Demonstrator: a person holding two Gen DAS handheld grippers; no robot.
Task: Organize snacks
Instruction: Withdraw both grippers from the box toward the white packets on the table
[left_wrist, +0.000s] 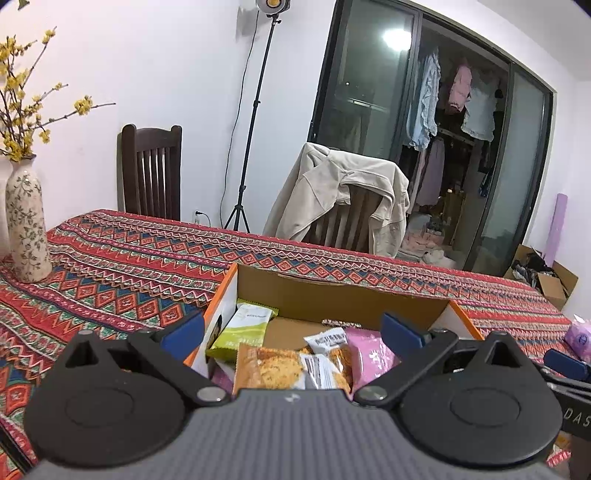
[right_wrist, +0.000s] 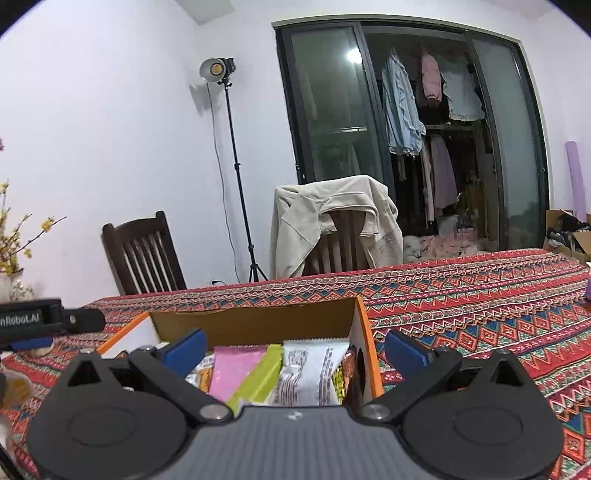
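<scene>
An open cardboard box (left_wrist: 332, 291) with orange-edged sides stands on the patterned tablecloth and holds several snack packets: a green one (left_wrist: 243, 330), an orange-brown one (left_wrist: 273, 369), a white one (left_wrist: 328, 341) and a pink one (left_wrist: 371, 352). My left gripper (left_wrist: 291, 334) is open and empty above the box's near side. In the right wrist view the same box (right_wrist: 258, 321) shows pink (right_wrist: 232, 369), green (right_wrist: 264, 373) and white (right_wrist: 314, 373) packets. My right gripper (right_wrist: 295, 350) is open and empty over them.
A floral vase (left_wrist: 27, 229) with yellow blossoms stands at the table's left. A purple packet (left_wrist: 580, 332) lies at the right edge. Two chairs (left_wrist: 151, 173), one with a beige jacket (left_wrist: 343, 199), and a light stand (left_wrist: 251, 122) are behind the table. The left gripper's body shows in the right wrist view (right_wrist: 48, 321).
</scene>
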